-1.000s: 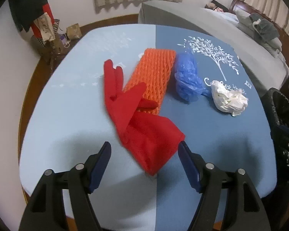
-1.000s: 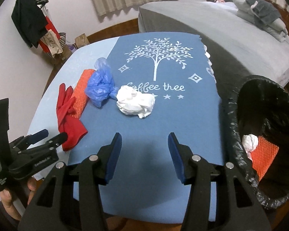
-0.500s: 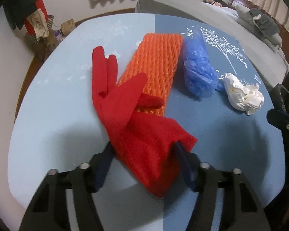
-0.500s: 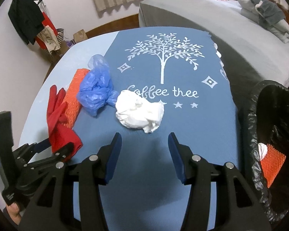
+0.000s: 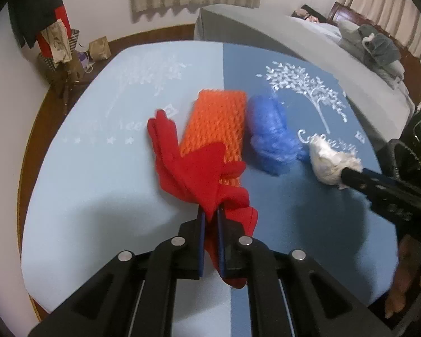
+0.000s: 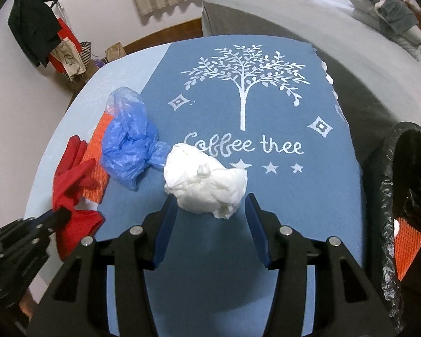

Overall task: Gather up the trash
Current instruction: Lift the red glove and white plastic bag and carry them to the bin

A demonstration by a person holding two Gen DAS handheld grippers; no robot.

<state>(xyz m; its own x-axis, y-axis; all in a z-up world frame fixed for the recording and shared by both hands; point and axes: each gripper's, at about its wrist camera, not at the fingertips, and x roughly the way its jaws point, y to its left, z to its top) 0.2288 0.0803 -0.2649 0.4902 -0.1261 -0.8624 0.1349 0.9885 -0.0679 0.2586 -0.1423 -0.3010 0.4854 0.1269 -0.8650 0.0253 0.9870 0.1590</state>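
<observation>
A red glove (image 5: 188,168) lies on the blue tablecloth, and my left gripper (image 5: 210,213) is shut on its cuff end, which bunches up between the pads. Beside the glove are an orange foam net (image 5: 219,120) and a crumpled blue plastic bag (image 5: 269,137). A white paper wad (image 6: 205,179) sits to the bag's right. My right gripper (image 6: 210,199) is open, its fingers on either side of the wad's near edge without squeezing it. In the right wrist view the left gripper (image 6: 56,216) shows at lower left, holding the red glove (image 6: 70,177).
A bin lined with a black bag (image 6: 407,168) stands off the table's right edge, with an orange net (image 6: 407,241) inside. The tablecloth (image 6: 280,191) carries a white tree print. A grey bed (image 6: 322,28) lies behind; a coat rack (image 6: 36,33) stands at far left.
My left gripper has closed on the red glove's cuff and crumpled it. My right gripper has moved forward and down until the white wad sits between its fingertips.
</observation>
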